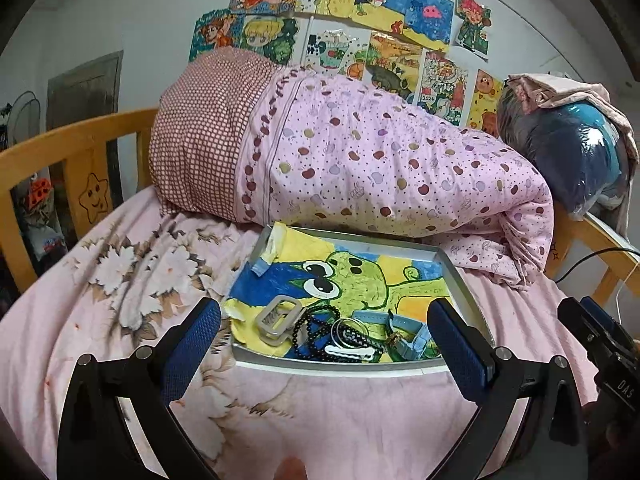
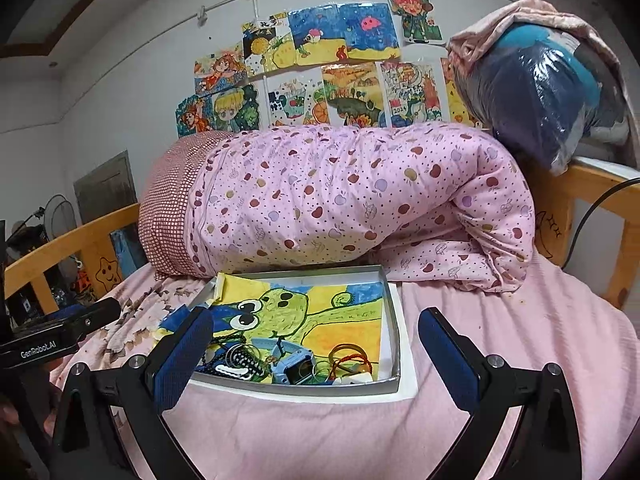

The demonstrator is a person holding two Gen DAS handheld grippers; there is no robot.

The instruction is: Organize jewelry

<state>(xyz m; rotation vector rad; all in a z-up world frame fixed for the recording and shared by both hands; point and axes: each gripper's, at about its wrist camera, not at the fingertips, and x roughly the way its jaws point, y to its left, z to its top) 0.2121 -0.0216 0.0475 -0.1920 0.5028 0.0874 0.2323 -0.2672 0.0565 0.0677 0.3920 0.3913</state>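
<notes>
I am holding the left gripper [image 1: 324, 344] and right gripper [image 2: 316, 348] spread wide and empty, both short of the tray [image 1: 340, 366]. The jewelry pile [image 1: 340, 334] is lying at its six o'clock edge, tangled, so one pinch risks dragging several pieces. My left pad [image 2: 184, 356] is hiding the black beads [image 1: 308, 326].

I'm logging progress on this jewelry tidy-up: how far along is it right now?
Barely started. Done: nothing looks sorted; the black bead necklace, blue watch, red string bracelet and grey buckle lie tangled at the near end of the tray. In hand: nothing; the left gripper and right gripper both hover open before the tray. Left: separating and arranging every piece.
</notes>
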